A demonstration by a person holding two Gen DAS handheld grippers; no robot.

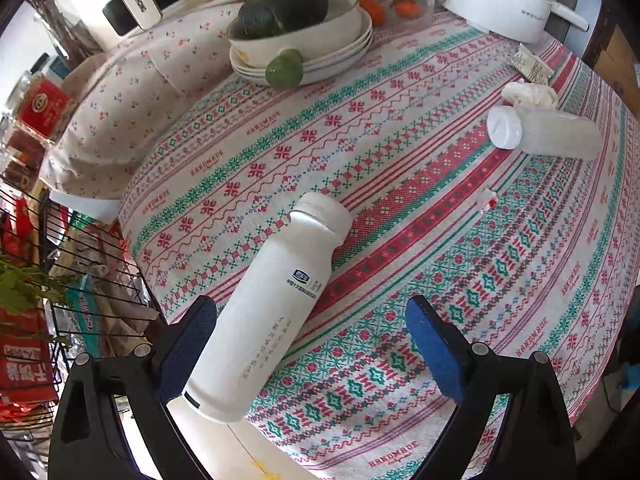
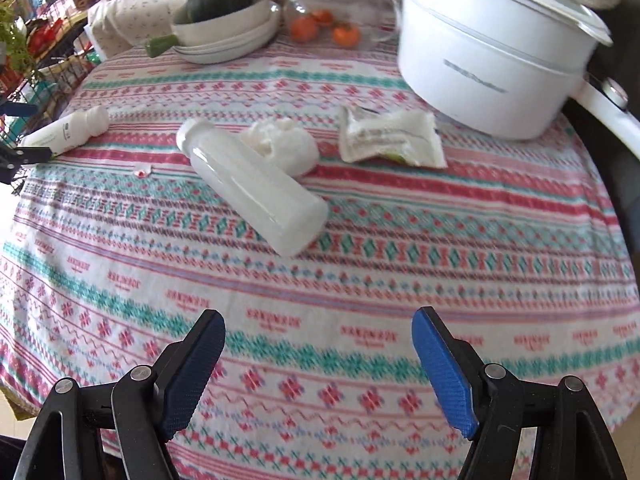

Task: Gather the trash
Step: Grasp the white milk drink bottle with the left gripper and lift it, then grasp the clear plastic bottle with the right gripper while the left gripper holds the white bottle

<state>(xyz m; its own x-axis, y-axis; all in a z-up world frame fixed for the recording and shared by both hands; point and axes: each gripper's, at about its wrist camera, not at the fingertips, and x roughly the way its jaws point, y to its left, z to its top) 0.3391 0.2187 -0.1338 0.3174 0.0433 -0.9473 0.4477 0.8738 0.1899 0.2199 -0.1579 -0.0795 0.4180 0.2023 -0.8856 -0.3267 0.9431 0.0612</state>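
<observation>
A white printed bottle [image 1: 272, 304] lies on its side at the table's near left edge, its base between the open jaws of my left gripper [image 1: 312, 308], next to the left finger; it also shows in the right wrist view [image 2: 68, 130]. A frosted bottle with a white cap [image 2: 252, 184] lies mid-table, also in the left wrist view [image 1: 548, 134]. A crumpled tissue [image 2: 288, 146] sits behind it and a torn white wrapper [image 2: 388, 138] to its right. A small red-white scrap [image 1: 489, 199] lies on the cloth. My right gripper [image 2: 318, 326] is open and empty above the near cloth.
A white electric pot [image 2: 480, 52] stands at the back right. Stacked white bowls [image 2: 224, 36] hold a dark squash, with a glass jar of oranges [image 2: 324, 20] beside them. A wire rack [image 1: 60, 280] of goods stands left of the patterned tablecloth [image 2: 320, 280].
</observation>
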